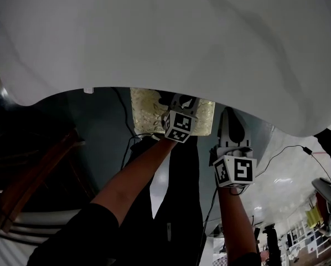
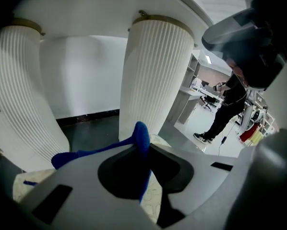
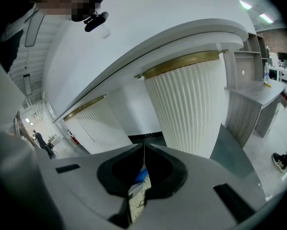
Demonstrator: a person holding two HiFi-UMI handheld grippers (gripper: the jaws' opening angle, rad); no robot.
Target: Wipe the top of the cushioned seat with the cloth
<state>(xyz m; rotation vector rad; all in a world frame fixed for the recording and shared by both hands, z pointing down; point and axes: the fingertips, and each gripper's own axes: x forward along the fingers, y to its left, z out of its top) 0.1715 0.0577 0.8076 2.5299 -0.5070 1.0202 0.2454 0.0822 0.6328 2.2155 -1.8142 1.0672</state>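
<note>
Clamping blue cloth (image 2: 141,132) is the left claw (image 2: 149,145); right claw (image 3: 144,145) fully closed.

The cloth (image 2: 139,138) is seen as soft, matt blue fabric, the left gripper (image 2: 142,145) as smooth, matt grey plastic, the cushioned seat (image 1: 146,112) as pale, rough-looking patterned fabric, and the white column (image 2: 155,75) as finely ribbed and matt, topped by a brassy, slightly shiny band (image 3: 182,61).
</note>
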